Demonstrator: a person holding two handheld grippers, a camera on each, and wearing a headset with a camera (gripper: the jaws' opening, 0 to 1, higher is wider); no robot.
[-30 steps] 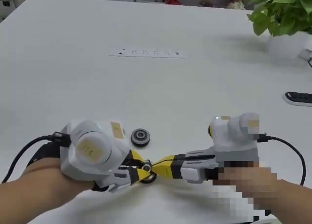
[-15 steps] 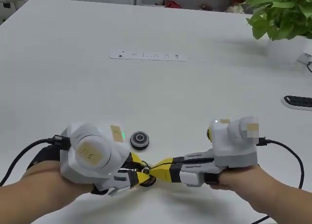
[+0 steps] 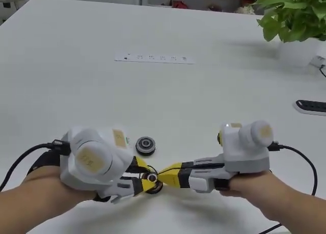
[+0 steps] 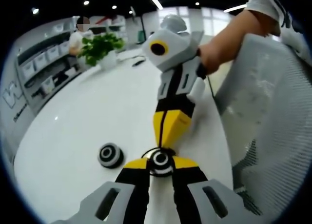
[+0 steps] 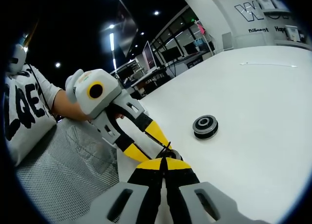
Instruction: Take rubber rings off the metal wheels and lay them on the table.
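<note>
Just near-side of the spare wheel (image 3: 145,145) on the surface (image 3: 204,101), left tool (image 3: 144,179) clamps a wheel (image 4: 160,162). Right tool (image 3: 162,176) pinches its ring (image 4: 148,151), probably thin, stretchy and grippy; best peeled at the rim edge.

Smooth matt white table (image 3: 102,91), rubber-ringed metal wheel (image 3: 145,145)

A loose wheel (image 3: 145,145) lies flat, black-ringed; second wheel (image 4: 160,161) is gripped.

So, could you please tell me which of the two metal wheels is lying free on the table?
The far wheel, flat and untouched on the table; the near wheel is clamped in the left gripper.
</note>
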